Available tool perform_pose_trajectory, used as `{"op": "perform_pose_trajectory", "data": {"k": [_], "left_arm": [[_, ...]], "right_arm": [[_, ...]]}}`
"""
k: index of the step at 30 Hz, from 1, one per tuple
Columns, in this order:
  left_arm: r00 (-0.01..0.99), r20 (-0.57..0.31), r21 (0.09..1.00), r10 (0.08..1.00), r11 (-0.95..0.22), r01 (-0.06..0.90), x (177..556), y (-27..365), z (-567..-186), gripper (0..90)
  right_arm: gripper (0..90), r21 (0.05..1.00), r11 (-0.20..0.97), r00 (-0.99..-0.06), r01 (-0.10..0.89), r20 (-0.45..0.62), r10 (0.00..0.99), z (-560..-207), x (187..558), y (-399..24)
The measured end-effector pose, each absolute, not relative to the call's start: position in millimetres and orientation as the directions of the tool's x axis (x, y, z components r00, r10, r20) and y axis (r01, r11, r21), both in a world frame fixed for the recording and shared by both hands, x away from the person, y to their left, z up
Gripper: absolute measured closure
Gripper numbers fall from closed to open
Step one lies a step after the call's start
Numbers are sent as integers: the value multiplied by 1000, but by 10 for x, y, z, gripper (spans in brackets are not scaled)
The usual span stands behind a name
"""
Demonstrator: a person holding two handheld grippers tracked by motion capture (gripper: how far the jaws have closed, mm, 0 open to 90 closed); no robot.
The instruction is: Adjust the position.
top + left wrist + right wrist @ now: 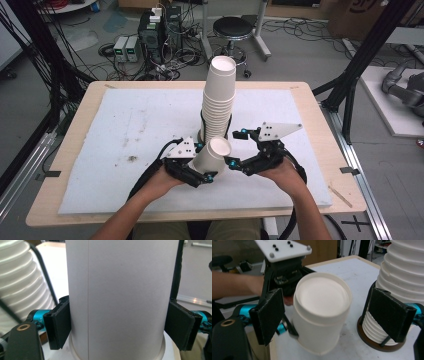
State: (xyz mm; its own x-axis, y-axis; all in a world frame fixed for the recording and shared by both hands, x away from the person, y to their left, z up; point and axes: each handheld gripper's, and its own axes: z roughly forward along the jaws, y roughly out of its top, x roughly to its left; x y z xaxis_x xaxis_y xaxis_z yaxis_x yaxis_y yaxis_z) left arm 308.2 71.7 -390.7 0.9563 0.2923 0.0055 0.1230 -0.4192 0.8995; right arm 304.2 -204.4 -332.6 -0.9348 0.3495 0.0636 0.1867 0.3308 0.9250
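Paper cup (212, 156) gripped by my left tongs (202, 170), right tongs (235, 150) open, could crumple if squeezed harder.

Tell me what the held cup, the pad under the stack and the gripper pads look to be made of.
Cup: probably paper, matte white; a thin side seam and a rolled rim show.
Pad: likely felt or foam sheet, dull white, marked with dark stains.
Gripper pads: seemingly rubber or foam, matte black with a finely grained face.
Left gripper: its jaws press the cup's sides.
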Motion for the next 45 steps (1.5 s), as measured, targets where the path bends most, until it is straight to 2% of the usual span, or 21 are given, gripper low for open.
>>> {"op": "perform_pose_trajectory", "data": {"k": [12,20,24,32,45], "left_arm": [[967,68,747,247,-655,115,3178,845,-3618,177],[981,94,691,170,-720,59,3166,774,-3528,195],[986,115,630,121,-776,22,3140,702,-3466,195],[989,118,548,85,-837,6,3167,593,-3392,196],[994,102,471,25,-882,-26,3162,457,-3393,199]], "right_arm": [[144,866,482,-964,131,-2,264,-3399,3123,-1946],[145,840,536,-977,86,-35,212,-3348,3201,-1837],[145,819,571,-985,61,-44,169,-3293,3199,-1774],[145,801,597,-991,42,-44,129,-3285,3199,-1680],[151,755,655,-998,13,-35,59,-3432,3246,-1496]]}}
